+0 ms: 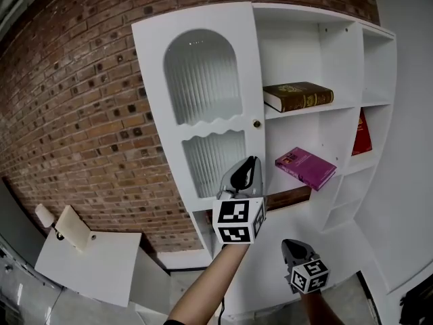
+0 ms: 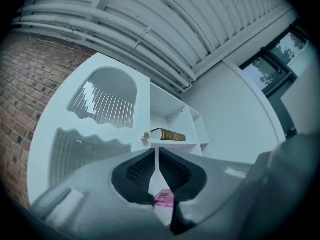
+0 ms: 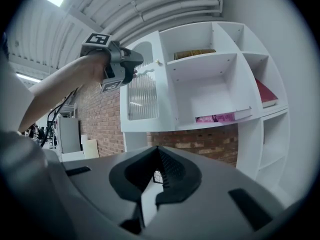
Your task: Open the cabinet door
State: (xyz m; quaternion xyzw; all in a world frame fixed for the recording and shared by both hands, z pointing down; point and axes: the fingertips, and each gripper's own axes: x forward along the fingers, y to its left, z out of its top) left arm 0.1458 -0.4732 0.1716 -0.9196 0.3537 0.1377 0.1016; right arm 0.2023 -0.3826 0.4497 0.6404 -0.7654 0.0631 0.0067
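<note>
The white cabinet door [image 1: 203,107] has two ribbed glass panels and a small round knob [image 1: 256,123] on its right edge, and it stands closed. My left gripper [image 1: 251,161] is raised in front of the door's lower panel, just below the knob and apart from it, shut on nothing. In the left gripper view the knob [image 2: 146,135] sits just above the shut left gripper [image 2: 155,151]. My right gripper [image 1: 293,244] hangs lower and to the right, also shut and empty. The right gripper view shows the door [image 3: 142,91], the knob [image 3: 159,62] and the left gripper [image 3: 133,68] near it.
Open shelves to the right of the door hold a brown book [image 1: 298,96], a pink book [image 1: 306,166] and a red book [image 1: 362,135]. A brick wall [image 1: 74,107] runs behind on the left. A white table [image 1: 88,266] stands at the lower left.
</note>
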